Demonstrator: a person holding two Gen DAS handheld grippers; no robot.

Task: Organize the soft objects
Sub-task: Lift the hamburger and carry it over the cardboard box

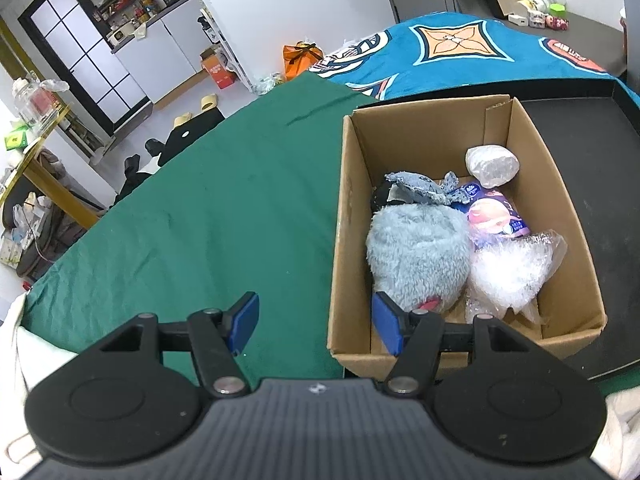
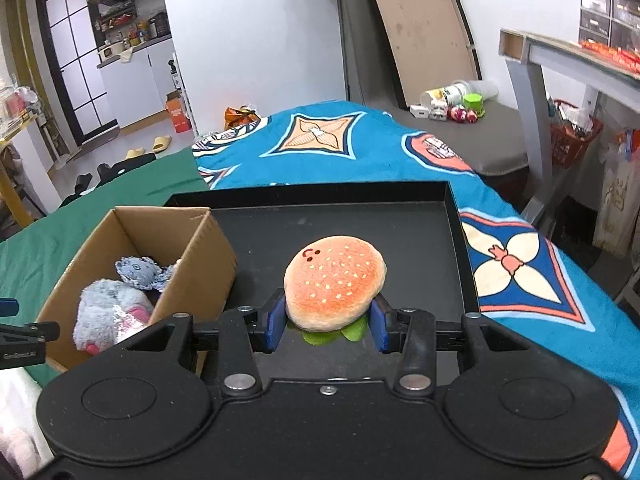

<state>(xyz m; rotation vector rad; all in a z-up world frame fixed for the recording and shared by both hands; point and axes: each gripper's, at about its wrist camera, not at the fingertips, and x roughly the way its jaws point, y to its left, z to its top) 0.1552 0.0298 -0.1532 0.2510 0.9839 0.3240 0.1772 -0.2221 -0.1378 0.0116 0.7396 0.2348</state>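
Right tool (image 2: 327,322) clamps the burger plush (image 2: 335,282) by its sides above the black tray (image 2: 456,216), likely so the soft toy can travel to the cardboard box (image 2: 200,276) beside it. Left tool (image 1: 314,322) hangs wide and empty over the box's near rim, clear of the fluffy grey toy (image 1: 416,256).

The burger toy (image 2: 335,280) is soft plush. The box (image 1: 348,216) is matt brown cardboard. The fluffy grey toy (image 1: 416,256) lies beside crinkly clear plastic (image 1: 508,276).

Cardboard box (image 2: 200,276) walls flank the bare black tray (image 2: 420,248).
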